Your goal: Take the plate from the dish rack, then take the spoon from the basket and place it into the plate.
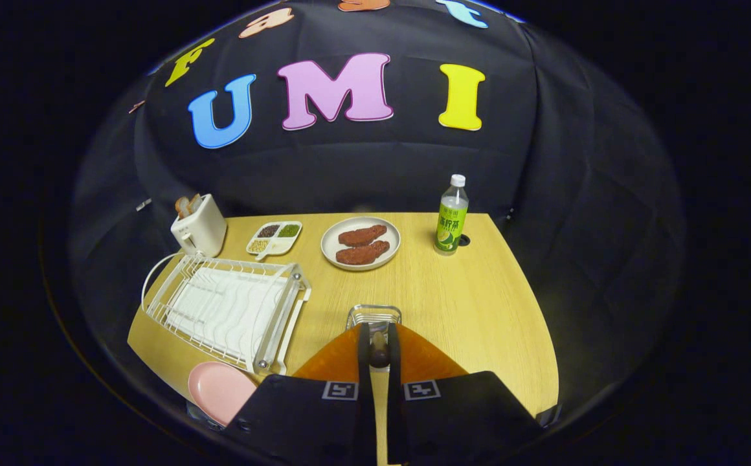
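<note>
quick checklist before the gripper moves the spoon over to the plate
1. Gripper shut on the spoon: ok, the dark handle sits pinched between both fingers.
2. Spoon clear of the wire basket: cannot tell, the bowl end is hidden.
3. Pink plate out of the dish rack: ok, it lies on the table beside the rack.
4. Pink plate free to receive: ok, its visible surface is bare.
5. Path past the rack corner: cannot tell.

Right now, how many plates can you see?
2: a round pink plastic plate beside the white wire dish rack, left of the tongs; a white plate holding brown patties, beyond them.
</note>
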Demonstrator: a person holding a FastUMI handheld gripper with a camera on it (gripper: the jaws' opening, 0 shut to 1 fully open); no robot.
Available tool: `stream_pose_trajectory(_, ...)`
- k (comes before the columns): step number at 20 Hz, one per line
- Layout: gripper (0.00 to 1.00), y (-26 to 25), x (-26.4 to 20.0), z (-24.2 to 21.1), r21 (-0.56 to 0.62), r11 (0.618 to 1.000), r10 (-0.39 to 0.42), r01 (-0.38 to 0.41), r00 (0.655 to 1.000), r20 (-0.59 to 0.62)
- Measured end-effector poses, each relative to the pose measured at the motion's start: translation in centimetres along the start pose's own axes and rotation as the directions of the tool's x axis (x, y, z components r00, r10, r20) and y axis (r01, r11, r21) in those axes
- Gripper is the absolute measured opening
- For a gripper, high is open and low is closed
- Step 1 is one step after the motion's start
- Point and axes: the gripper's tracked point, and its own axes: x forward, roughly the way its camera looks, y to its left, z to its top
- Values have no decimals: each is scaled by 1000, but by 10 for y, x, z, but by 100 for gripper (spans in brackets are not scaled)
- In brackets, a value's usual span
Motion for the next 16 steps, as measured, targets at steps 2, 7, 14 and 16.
stream_pose_trajectory(2,11,5,-13,20,13,1000,-1,1,999,38)
stream_pose_trajectory(7,11,37,-61,64,-15,999,41,-40,990,138)
stream_pose_trajectory(14,11,125,-110,39,-52,974,224,-220,969,99)
stream_pose_trajectory(16,11,151,-115,16,-72,958,282,-277,958,57)
